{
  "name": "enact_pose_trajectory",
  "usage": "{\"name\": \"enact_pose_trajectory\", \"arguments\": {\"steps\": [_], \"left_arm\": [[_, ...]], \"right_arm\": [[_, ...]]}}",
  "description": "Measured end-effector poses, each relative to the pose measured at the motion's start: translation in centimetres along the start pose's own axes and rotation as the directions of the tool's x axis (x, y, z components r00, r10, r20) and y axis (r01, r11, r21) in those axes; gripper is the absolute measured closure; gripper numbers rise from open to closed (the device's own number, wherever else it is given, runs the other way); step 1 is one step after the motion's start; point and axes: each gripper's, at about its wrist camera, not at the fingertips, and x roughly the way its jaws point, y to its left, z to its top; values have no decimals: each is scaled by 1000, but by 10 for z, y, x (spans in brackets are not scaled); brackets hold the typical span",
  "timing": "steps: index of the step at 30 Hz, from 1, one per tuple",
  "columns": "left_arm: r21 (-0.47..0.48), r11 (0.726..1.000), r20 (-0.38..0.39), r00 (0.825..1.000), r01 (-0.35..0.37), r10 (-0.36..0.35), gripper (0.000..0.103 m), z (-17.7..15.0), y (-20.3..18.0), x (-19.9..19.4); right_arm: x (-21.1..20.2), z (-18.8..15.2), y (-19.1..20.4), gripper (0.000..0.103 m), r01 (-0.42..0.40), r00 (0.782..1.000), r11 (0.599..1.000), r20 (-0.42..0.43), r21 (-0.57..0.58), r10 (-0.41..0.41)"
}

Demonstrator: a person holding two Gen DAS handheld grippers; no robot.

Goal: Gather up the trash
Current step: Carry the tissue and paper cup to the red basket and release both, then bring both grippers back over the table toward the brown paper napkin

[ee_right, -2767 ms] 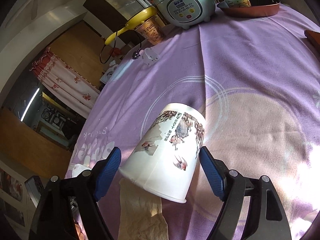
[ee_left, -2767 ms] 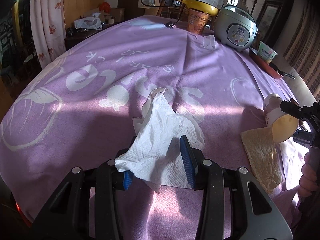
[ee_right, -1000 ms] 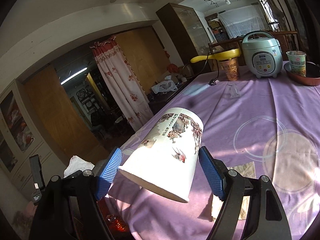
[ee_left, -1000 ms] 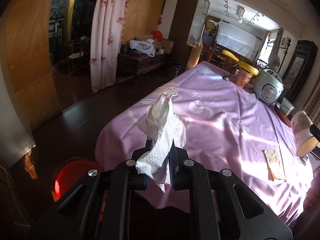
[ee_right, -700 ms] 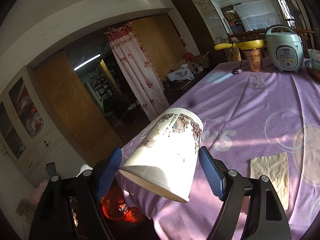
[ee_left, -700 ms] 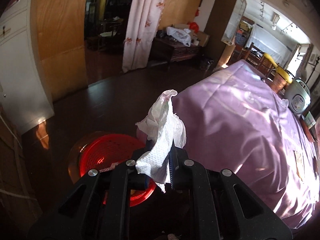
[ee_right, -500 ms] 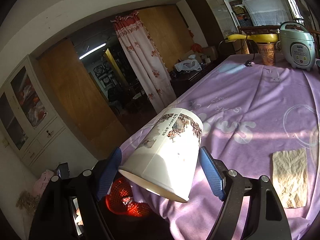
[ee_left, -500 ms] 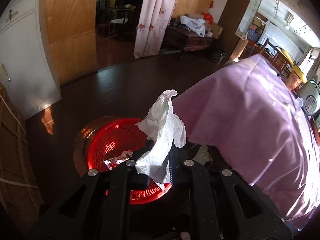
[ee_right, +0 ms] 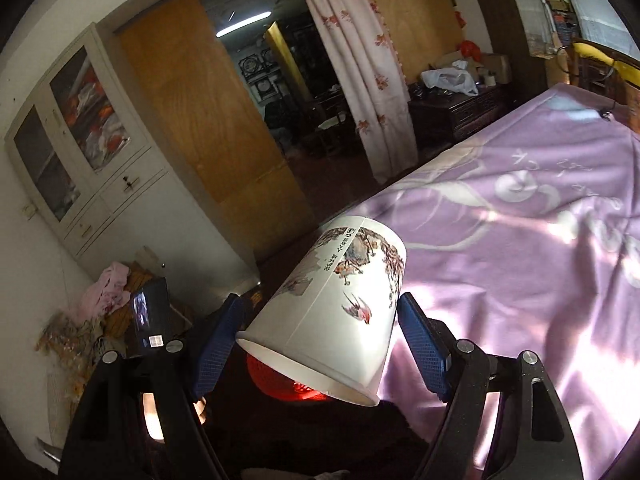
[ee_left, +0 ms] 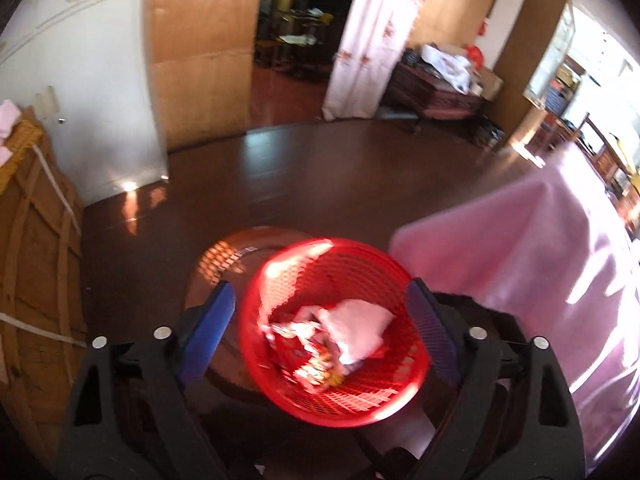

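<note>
left gripper (ee_left: 320, 320) just sprang apart | tissue (ee_left: 356, 328) below in red basket (ee_left: 384, 396) (blurred) | right gripper (ee_right: 320, 336) clamps paper cup (ee_right: 332, 312)

right gripper (ee_right: 320, 340) jaws clamp a tilted paper cup (ee_right: 332, 312), mouth toward the camera, above the red basket (ee_right: 276, 380), beside the purple-clothed bench (ee_right: 520, 240).

A dark, glossy wooden floor (ee_left: 320, 168) catches patches of sunlight in a cluttered living room. Wide plywood-coloured panels (ee_right: 208, 120) flank a dim doorway lit by a fluorescent tube (ee_right: 244, 24), beside a white floral curtain (ee_right: 360, 72). A white glass-fronted cabinet (ee_right: 72, 136) stands against the wall, and a low dark sideboard (ee_left: 436, 88) carries bags and boxes. A purple patterned cloth (ee_right: 540, 220) covers the table.
</note>
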Motion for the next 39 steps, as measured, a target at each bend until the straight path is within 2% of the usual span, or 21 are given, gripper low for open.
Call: {"name": "enact_pose_trajectory", "arguments": {"steps": [5,11,15,25,33,39], "left_arm": [[-28,999,30,998,-47,48,15,7,21,0],[-66,992,35,994,-105,107,13,18,39,0],[-91,989,33,992,-115,119,13,20,50,1],[-16,997,39,996,-77,78,13,17,34,-8],[67,998,38,999,-8,6,12,13,-5,-20],[175,981,37,995,87,-95,12,6,-62,-43]], "right_arm": [[57,-3,35,25,-52,993,997,-113,-65,45],[129,-2,74,24,-100,971,986,-228,-132,68],[151,0,78,23,-121,960,988,-266,-99,91],[112,0,42,23,-75,983,997,-170,6,75],[40,5,-14,23,19,999,998,-35,61,-17],[-33,1,-59,22,107,990,988,78,111,-116]]}}
